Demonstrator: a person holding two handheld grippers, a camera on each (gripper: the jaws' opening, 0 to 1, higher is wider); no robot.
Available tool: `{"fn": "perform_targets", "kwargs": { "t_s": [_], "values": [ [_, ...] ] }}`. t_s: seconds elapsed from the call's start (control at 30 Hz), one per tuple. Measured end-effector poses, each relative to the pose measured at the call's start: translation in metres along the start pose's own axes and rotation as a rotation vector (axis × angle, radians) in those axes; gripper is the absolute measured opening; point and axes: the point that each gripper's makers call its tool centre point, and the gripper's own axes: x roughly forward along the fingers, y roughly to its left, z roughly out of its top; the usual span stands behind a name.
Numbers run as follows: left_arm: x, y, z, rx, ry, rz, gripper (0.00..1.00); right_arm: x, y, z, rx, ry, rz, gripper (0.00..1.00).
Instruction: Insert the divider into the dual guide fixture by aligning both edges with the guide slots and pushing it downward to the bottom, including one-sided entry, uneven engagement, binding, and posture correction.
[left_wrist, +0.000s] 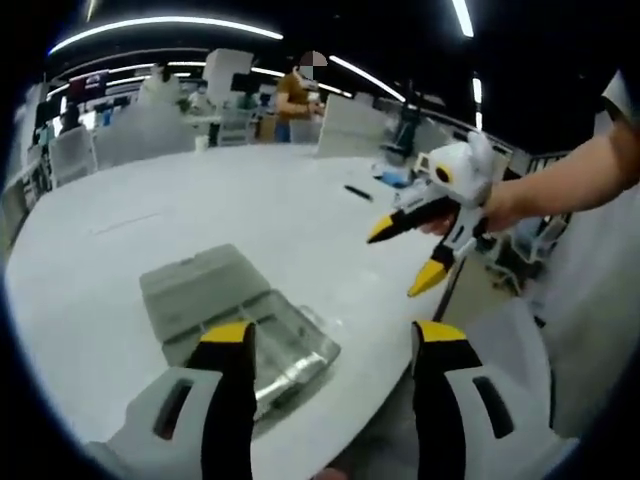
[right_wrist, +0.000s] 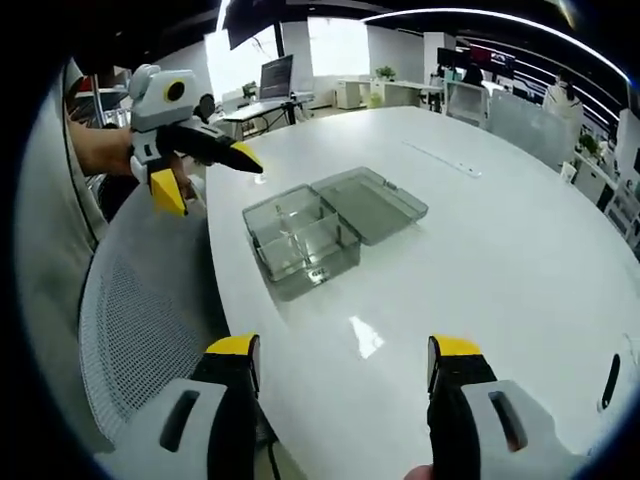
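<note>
In the right gripper view, the right gripper (right_wrist: 345, 365) rises from 6 o'clock with its 2 yellow-tipped jaws spread wide and nothing between them. Beyond the jaws, toward 12 o'clock, a clear plastic box (right_wrist: 300, 240) sits on a round white table (right_wrist: 480, 260) near its edge, well apart from the jaw tips. Thin partition walls split the box into compartments; whether anything lies in them cannot be told. Its lid (right_wrist: 375, 203) lies flat open beside it, toward 1 o'clock. At 10 o'clock the left gripper (right_wrist: 205, 172) hangs in the air beside the table edge, held by a hand, jaws parted and empty. A mesh chair back (right_wrist: 140, 320) stands at 8 o'clock. A black pen (right_wrist: 610, 380) lies at 3 o'clock.

In the left gripper view, the left gripper (left_wrist: 335, 350) shows 2 jaws spread apart, empty. The same box (left_wrist: 290, 350) lies just past the left-hand jaw, which partly covers it, with the lid (left_wrist: 200, 285) toward 11 o'clock. At 2 o'clock the right gripper (left_wrist: 405, 260) hovers above the table edge, jaws apart. Farther off are desks and a person (left_wrist: 292, 100) standing.
</note>
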Motion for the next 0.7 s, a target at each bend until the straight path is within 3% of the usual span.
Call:
{"fn": "perform_targets", "kwargs": {
  "t_s": [0.7],
  "values": [
    [-0.002,0.001,-0.005,0.033,0.03,0.012,0.64,0.01,-0.017,-0.012,-0.01,0.034,0.023,0.65]
  ]
}}
